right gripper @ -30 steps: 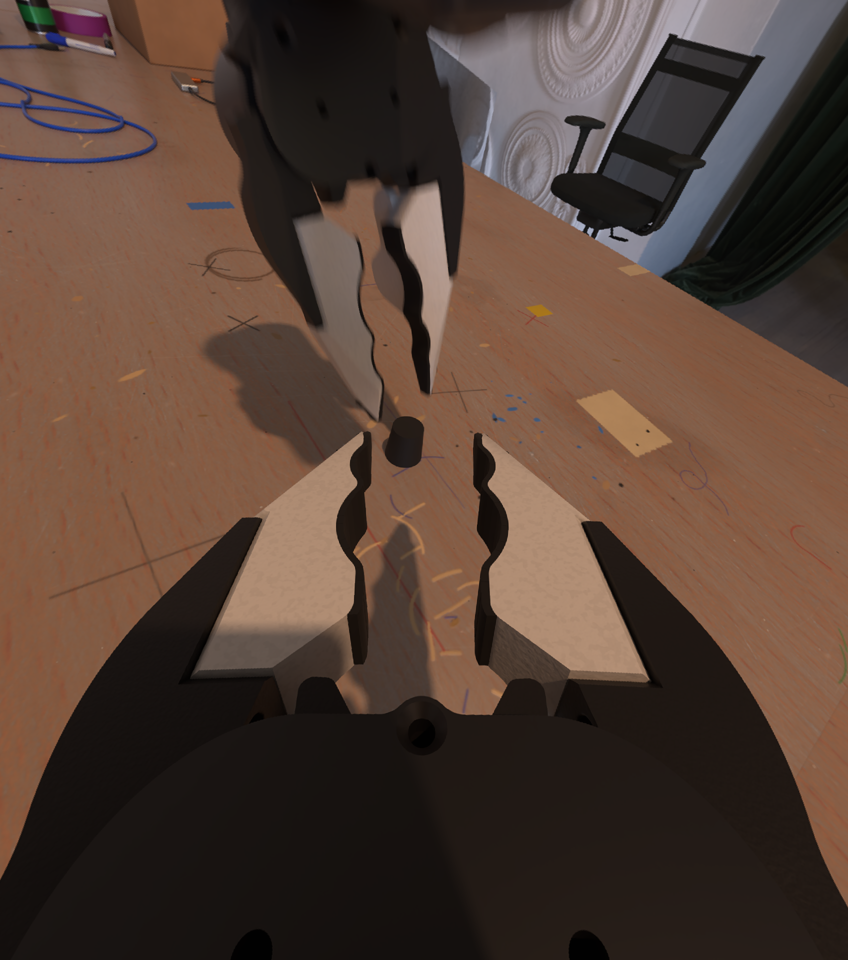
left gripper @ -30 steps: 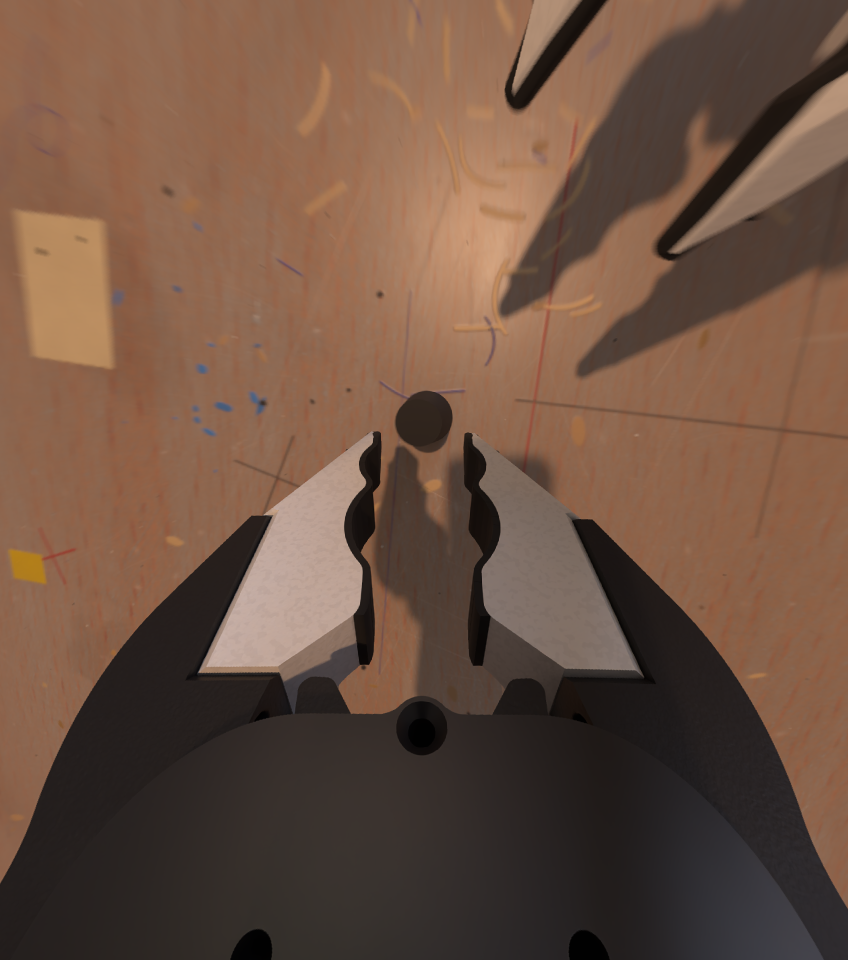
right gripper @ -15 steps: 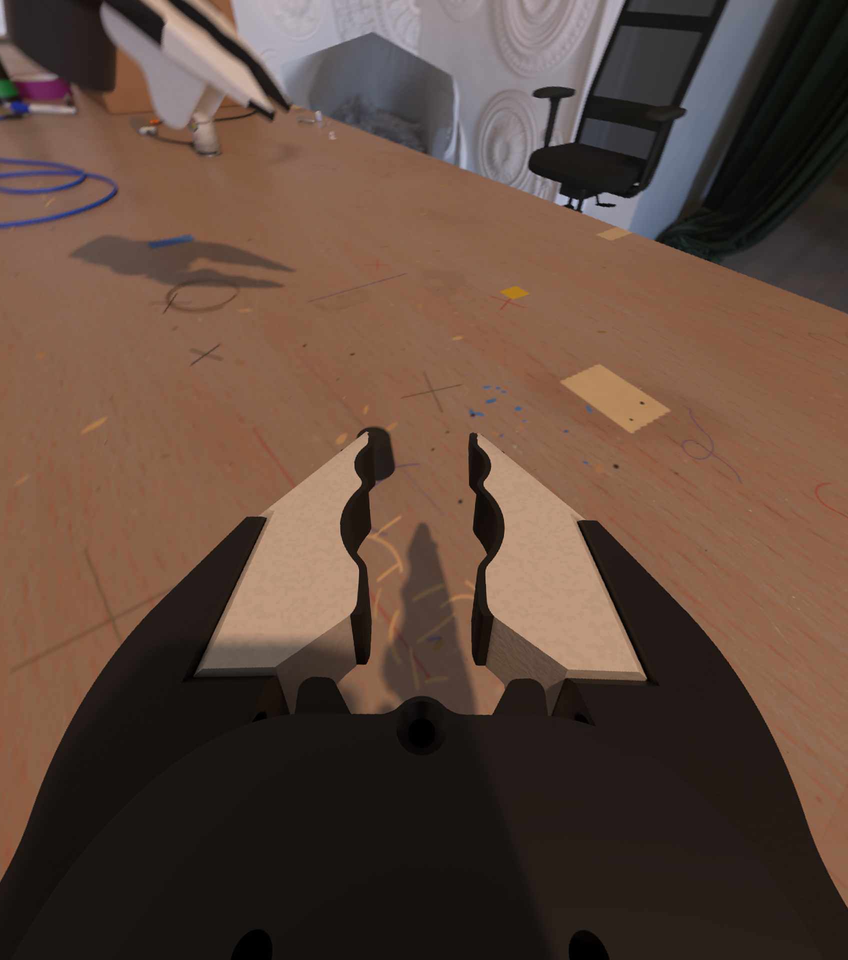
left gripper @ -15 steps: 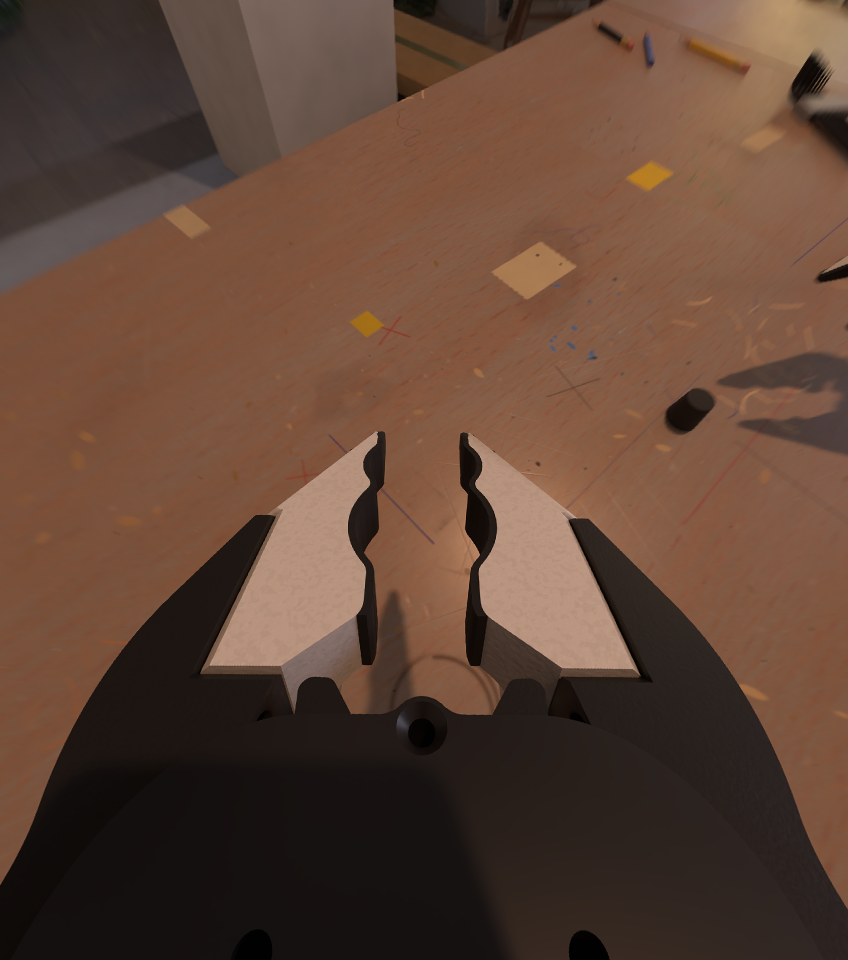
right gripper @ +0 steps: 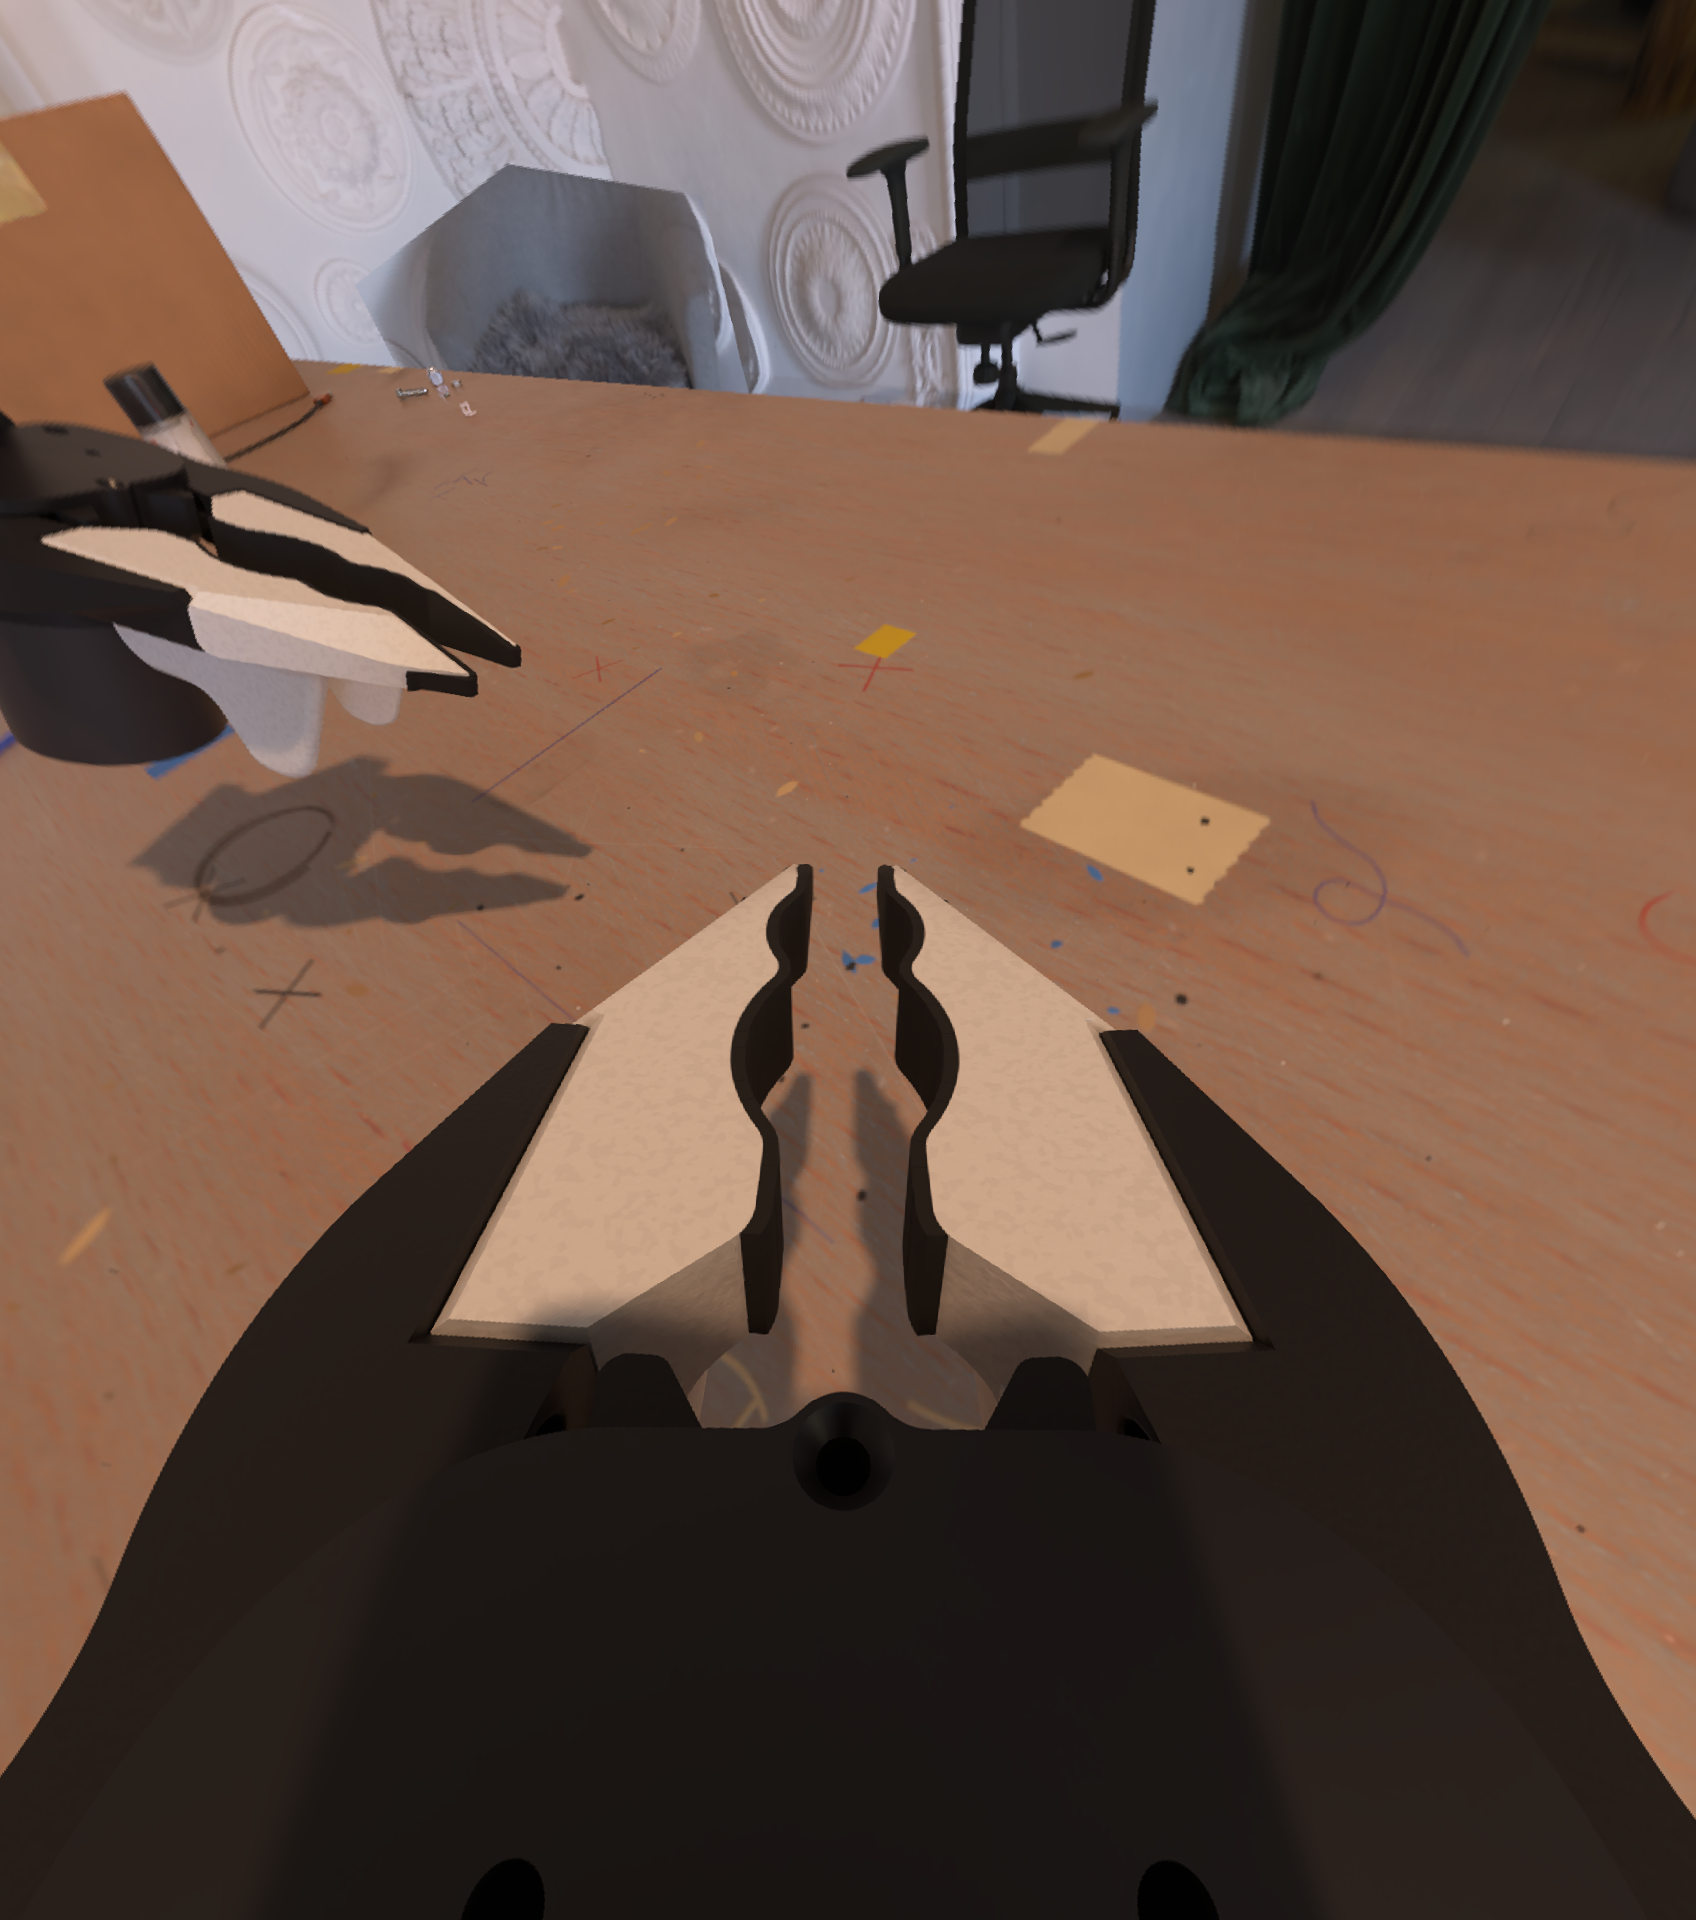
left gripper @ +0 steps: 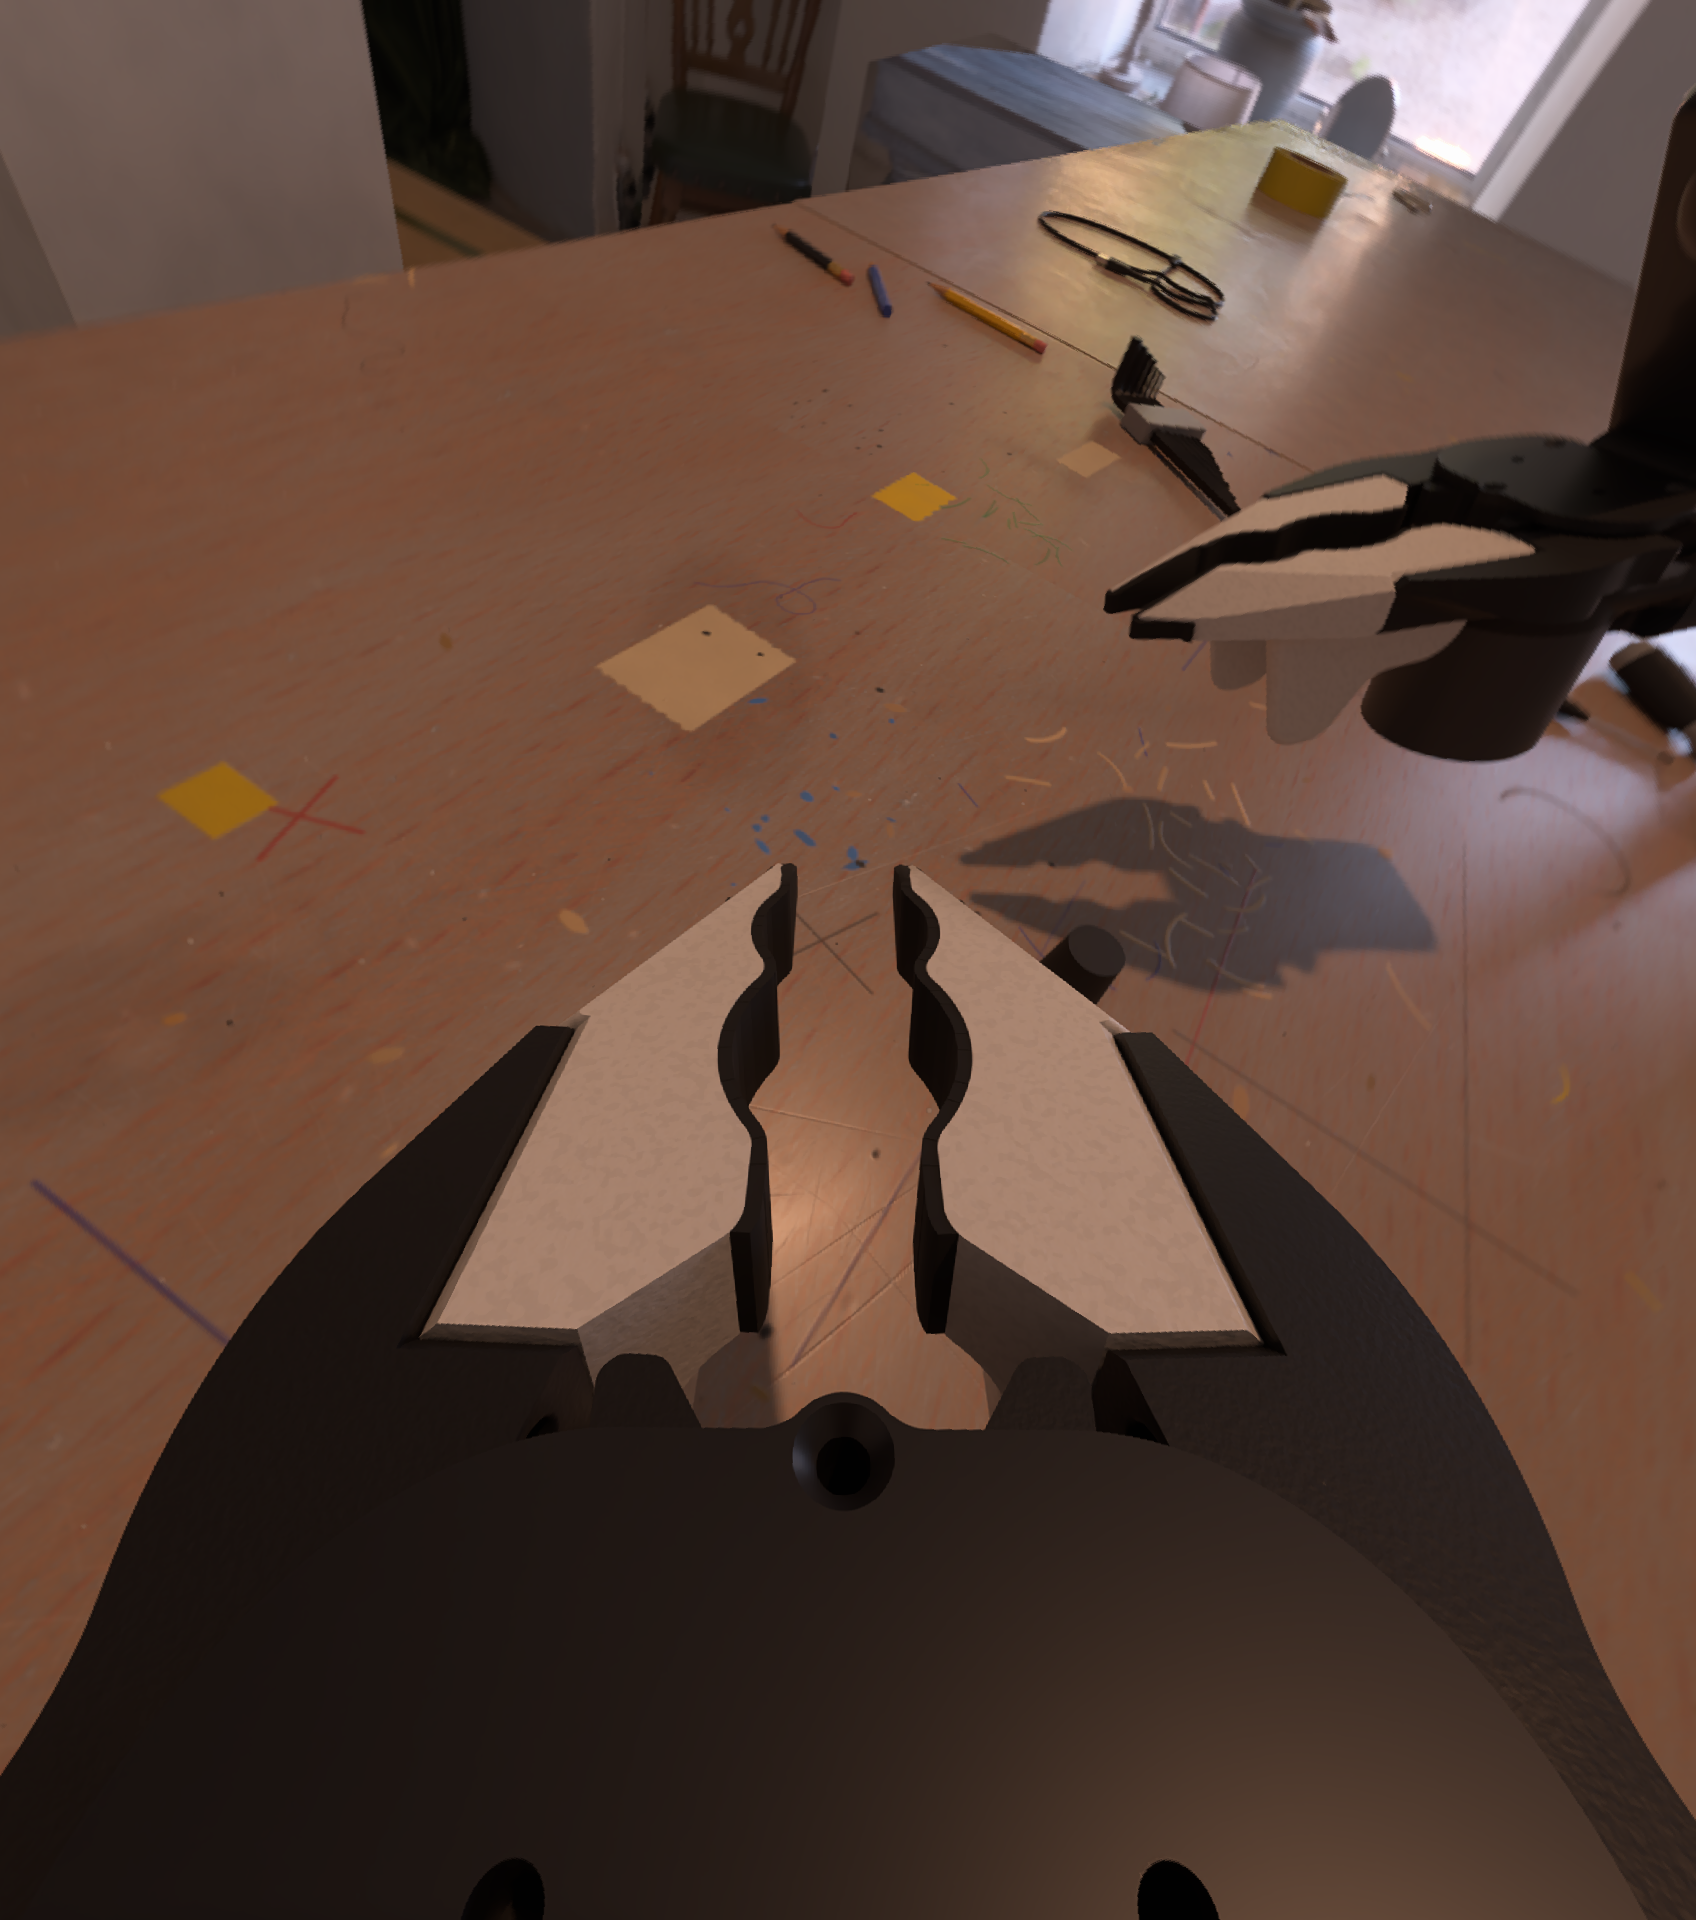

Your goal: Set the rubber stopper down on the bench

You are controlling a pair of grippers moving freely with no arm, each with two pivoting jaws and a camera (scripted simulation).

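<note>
Stopper (left gripper: pixel 1088 958) was seen standing on the surface (left gripper: pixel 408 499), just beside the left gripper (left gripper: pixel 842 883), partly hidden by it. Left jaws were held apart, empty. Right gripper (right gripper: pixel 840 878) jaws were parted too, w/ nothing between.

Warm brown wood grain runs across the bench (left gripper: pixel 408 499), matt, scuffed with scratches and flecks, one soft sheen showing between the left gripper's (left gripper: pixel 842 883) fingers. Those fingers (left gripper: pixel 636 1132) carry a pale, finely speckled matt face edged in smooth black; the body behind looks like dull black plastic. On the bench beside them, the rubber stopper (left gripper: pixel 1093 954) reads dark, matt, smooth. A cream paper-like patch (left gripper: pixel 696 665) lies flat beyond.
</note>
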